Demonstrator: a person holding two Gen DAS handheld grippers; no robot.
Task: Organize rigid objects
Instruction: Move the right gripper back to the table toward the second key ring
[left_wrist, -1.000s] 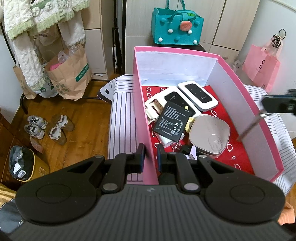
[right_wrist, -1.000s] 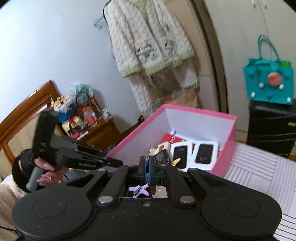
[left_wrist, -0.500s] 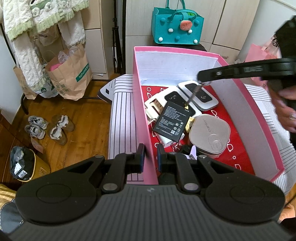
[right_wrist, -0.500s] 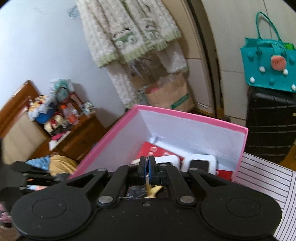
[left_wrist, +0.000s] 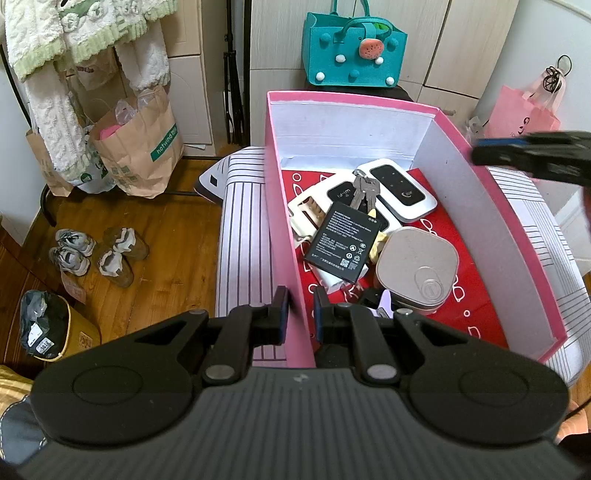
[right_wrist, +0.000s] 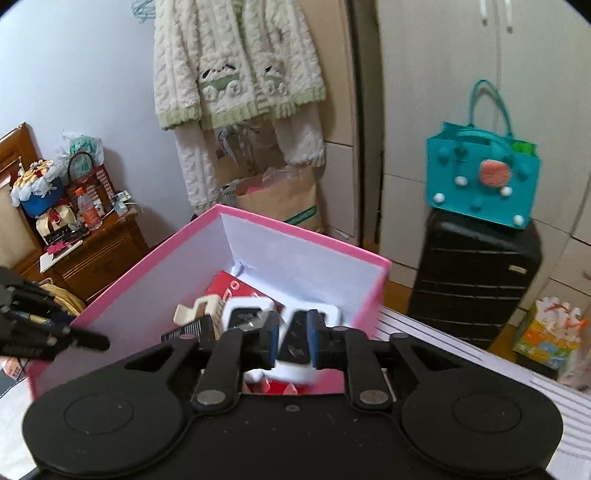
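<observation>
Inside the pink box (left_wrist: 491, 206) lie the keys (left_wrist: 364, 190), just released; my right tongs (right_wrist: 291, 341) have been opening, empty, left tongs (left_wrist: 299, 314) clamping the box wall; next I fetch another item.

A surface (left_wrist: 242, 229) covered with white cloth bearing thin dark stripes is seen from both wrist views. A pink box (left_wrist: 524, 258) with white inner walls is set directly on it, and the striped cloth is exposed on both long sides of the box. The surface is bordered on the left by a wooden floor (left_wrist: 173, 236), on which two pairs of shoes (left_wrist: 96, 254) and paper bags (left_wrist: 140, 147) are placed.
</observation>
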